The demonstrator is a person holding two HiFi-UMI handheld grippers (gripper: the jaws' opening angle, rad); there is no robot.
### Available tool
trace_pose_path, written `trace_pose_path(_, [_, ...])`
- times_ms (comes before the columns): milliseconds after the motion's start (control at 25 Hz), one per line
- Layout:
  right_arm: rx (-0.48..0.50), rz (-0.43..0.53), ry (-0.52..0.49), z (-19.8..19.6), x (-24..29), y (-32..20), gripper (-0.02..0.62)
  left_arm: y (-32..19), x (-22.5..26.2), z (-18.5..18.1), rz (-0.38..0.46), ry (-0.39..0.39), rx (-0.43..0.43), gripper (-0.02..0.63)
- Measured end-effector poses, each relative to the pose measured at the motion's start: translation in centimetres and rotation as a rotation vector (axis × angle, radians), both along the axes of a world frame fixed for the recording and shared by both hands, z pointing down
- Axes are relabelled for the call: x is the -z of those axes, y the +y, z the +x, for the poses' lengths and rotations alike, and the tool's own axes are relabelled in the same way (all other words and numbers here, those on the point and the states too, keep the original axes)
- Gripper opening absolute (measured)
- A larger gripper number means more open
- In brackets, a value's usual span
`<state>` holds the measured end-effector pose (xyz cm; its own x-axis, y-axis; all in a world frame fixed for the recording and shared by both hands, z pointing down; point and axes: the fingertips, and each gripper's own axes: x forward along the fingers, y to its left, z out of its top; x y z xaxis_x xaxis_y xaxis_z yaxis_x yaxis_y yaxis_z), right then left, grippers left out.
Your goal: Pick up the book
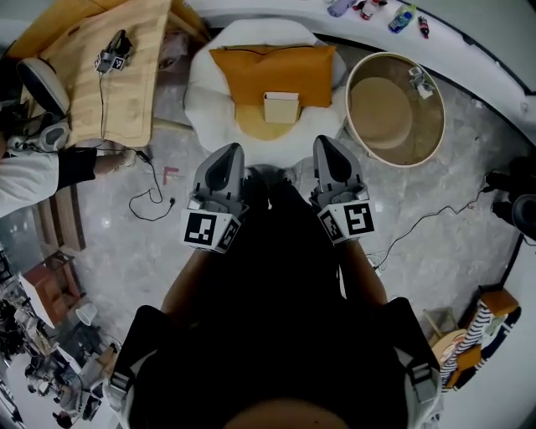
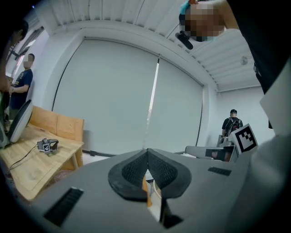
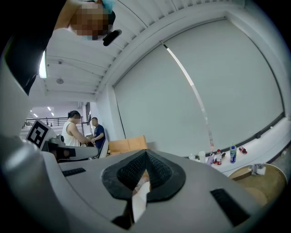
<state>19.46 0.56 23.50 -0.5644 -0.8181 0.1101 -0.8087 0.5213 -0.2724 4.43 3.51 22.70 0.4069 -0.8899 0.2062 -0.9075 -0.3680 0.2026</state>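
A small cream book [image 1: 281, 107] lies on the front of an orange cushion [image 1: 272, 69], which rests on a white padded seat [image 1: 203, 105]. In the head view my left gripper [image 1: 228, 152] and right gripper [image 1: 328, 142] hover side by side just short of the seat, both pointing toward it, with the book ahead between them. The left gripper [image 2: 148, 151] has its ribbed pads pressed together with nothing held. The right gripper [image 3: 145, 153] is likewise shut and empty. Only slivers of orange and white show below the pads in both gripper views.
A round wooden tub-like table [image 1: 395, 109] stands right of the seat. At the left is a wooden table [image 1: 109, 75] with a small marked device [image 1: 113, 52] and a cable. A person's sleeve and hand [image 1: 79, 163] reach in at the left. Bottles [image 1: 402, 17] line the far ledge.
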Motion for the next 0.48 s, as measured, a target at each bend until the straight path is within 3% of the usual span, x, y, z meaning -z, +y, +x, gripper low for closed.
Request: trace_pose_path(480, [0.050, -0.077, 0.071, -3.3, -3.8, -4.9, 0.003, -5.6, -2.2, -2.3, -0.029, 0.024, -0.002, 0.008])
